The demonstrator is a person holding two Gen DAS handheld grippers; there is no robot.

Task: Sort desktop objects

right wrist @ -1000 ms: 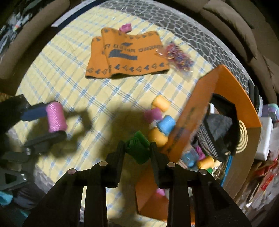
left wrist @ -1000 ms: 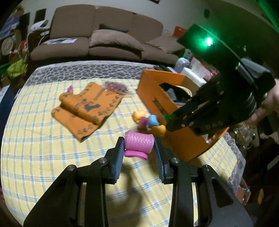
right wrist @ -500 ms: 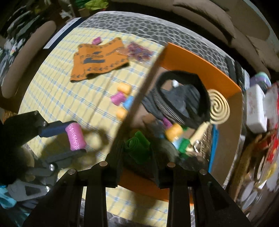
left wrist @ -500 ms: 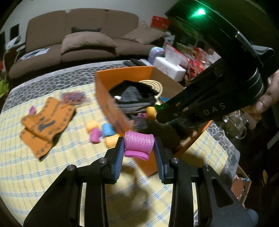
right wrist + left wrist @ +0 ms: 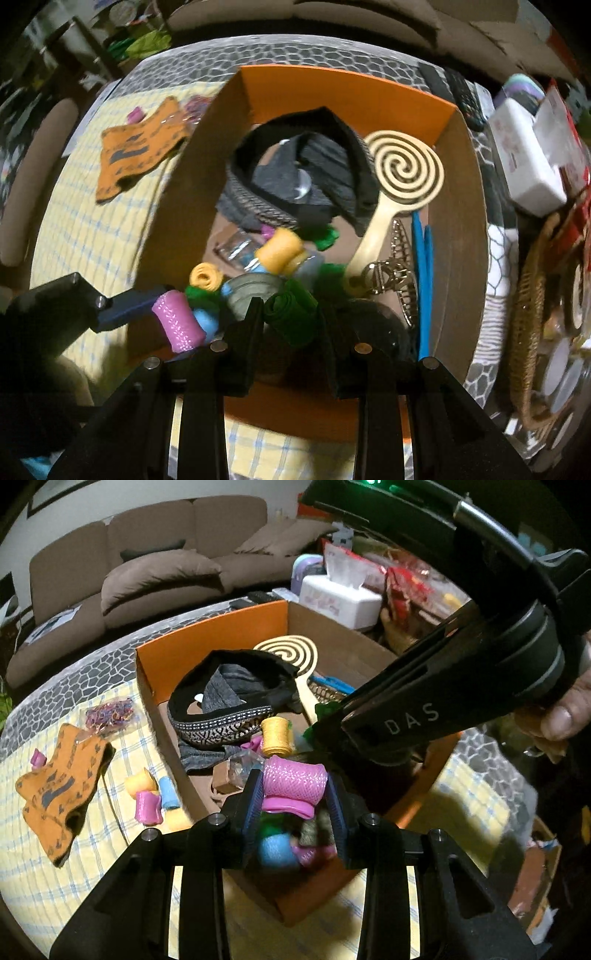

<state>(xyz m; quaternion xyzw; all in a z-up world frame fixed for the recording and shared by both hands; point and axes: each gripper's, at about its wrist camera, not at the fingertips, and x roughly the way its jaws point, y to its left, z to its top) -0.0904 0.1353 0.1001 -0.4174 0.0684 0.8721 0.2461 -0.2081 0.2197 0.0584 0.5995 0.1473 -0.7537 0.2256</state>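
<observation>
Left wrist view reads "DAS" in pale letters on the right tongs (image 5: 325, 716); no other writing is legible. Only this view shows the loose rollers (image 5: 153, 797) on the checked worktop (image 5: 74, 867) left of the orange box (image 5: 207, 642), and a thumb at far right. The right wrist view alone shows the gold claw clip (image 5: 397, 273) and blue strip beside the spiral paddle (image 5: 402, 170). Left tongs (image 5: 294, 801) are clamped on a pink roller (image 5: 295, 781) above the box's near corner. Right tongs (image 5: 291, 325) grip a green roller (image 5: 291, 310) over the box interior.
</observation>
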